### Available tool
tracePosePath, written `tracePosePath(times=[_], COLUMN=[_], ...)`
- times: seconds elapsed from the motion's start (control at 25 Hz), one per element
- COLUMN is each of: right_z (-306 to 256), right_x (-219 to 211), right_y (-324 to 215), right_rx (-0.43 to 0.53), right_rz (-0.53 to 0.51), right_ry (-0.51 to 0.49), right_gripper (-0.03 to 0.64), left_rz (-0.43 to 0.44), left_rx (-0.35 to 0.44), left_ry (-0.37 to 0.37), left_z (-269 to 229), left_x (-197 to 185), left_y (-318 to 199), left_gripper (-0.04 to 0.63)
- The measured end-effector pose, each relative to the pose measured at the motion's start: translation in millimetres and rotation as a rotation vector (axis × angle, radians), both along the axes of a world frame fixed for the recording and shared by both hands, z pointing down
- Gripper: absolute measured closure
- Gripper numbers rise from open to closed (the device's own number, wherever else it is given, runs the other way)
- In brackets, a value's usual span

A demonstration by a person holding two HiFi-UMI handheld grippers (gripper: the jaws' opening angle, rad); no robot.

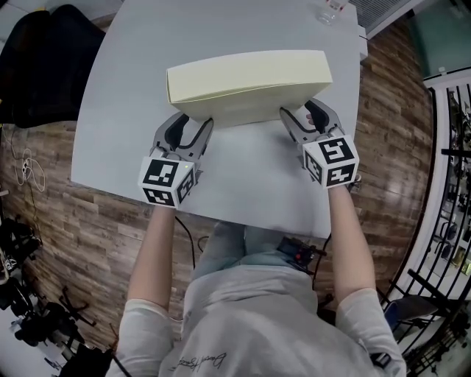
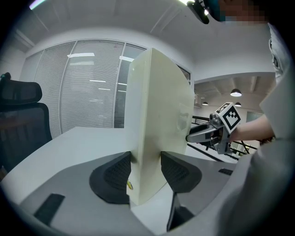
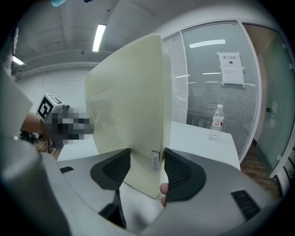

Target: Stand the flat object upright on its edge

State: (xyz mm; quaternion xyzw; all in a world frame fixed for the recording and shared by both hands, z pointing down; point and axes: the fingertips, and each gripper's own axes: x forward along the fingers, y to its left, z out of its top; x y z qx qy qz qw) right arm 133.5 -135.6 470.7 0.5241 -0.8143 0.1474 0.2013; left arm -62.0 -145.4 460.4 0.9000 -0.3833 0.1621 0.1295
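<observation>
A flat cream box stands on its long edge on the grey table, leaning slightly. My left gripper clamps the box's lower left end, and my right gripper clamps its lower right end. In the left gripper view the box fills the gap between both dark pads, which press on its two faces. The right gripper view shows the same: the box, with a small label on its edge, sits between the pads. Both grippers are shut on it.
A clear water bottle stands at the table's far right, also at the top edge in the head view. A black chair is beside the table's left side. The table's front edge runs just behind the grippers.
</observation>
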Motion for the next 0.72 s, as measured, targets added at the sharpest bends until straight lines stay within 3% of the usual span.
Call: tracePosePath(times=[0.72], right_z=[1.1], right_x=[-3.1], right_y=[-2.3], right_rx=[-0.021], right_rz=[-0.020], right_ry=[0.015], right_gripper=[0.368], left_rz=[0.036], left_rx=[0.007], left_ry=[-0.049], left_z=[1.2], left_x=[-1.2], left_y=[-2.2], left_gripper=[0.365])
